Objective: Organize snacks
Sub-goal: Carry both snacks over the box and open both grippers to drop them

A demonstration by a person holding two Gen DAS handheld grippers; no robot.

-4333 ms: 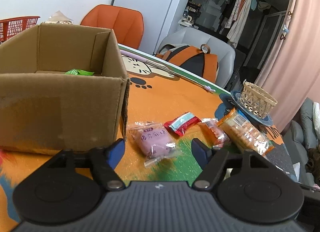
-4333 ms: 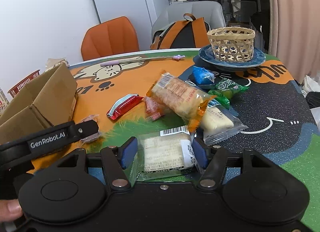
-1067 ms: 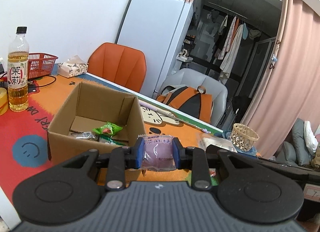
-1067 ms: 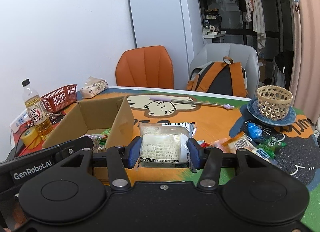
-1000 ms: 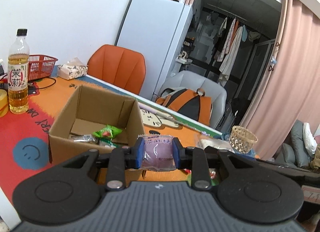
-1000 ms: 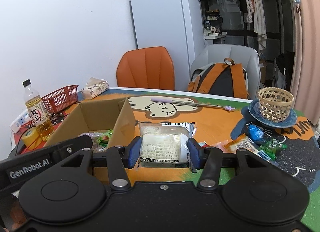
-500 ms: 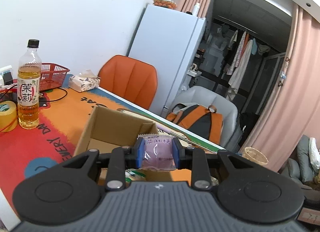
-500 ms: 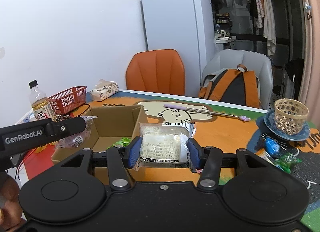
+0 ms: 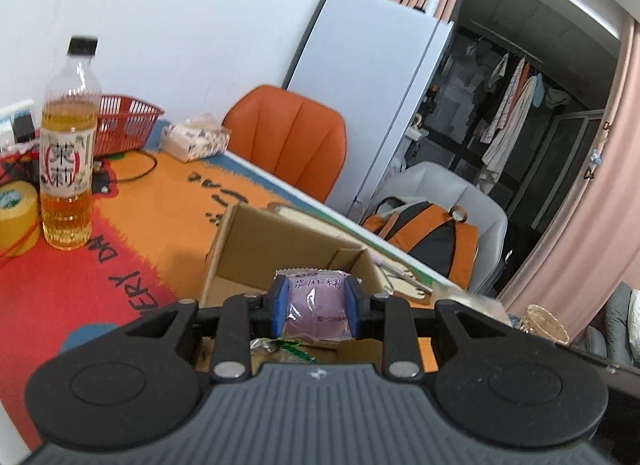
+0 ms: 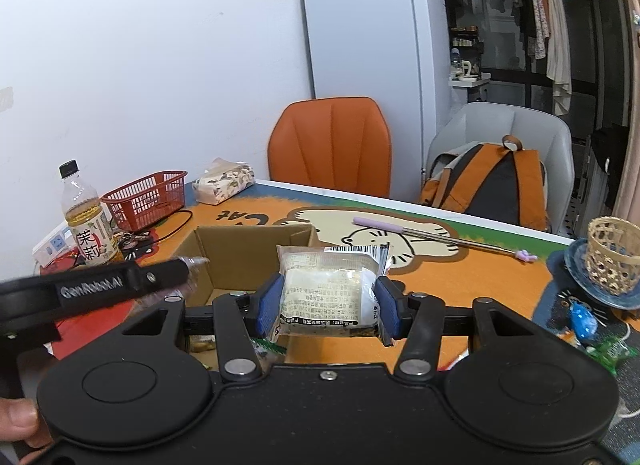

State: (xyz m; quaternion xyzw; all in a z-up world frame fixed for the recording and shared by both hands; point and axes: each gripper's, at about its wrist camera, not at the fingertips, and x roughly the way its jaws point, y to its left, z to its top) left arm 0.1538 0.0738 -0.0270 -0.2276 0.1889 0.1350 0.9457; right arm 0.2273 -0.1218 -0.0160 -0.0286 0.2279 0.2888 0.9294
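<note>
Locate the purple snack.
In the left wrist view, the purple snack sits clamped in the left gripper, above the cardboard box.

In the right wrist view the cardboard box (image 10: pixel 244 253) sits at centre; the bottle (image 10: pixel 86 225) and basket (image 10: pixel 148 199) lie at ten o'clock; the tissue pack (image 10: pixel 224 181) at eleven; the woven basket (image 10: pixel 612 257) on its plate (image 10: pixel 576 269) at three.
</note>
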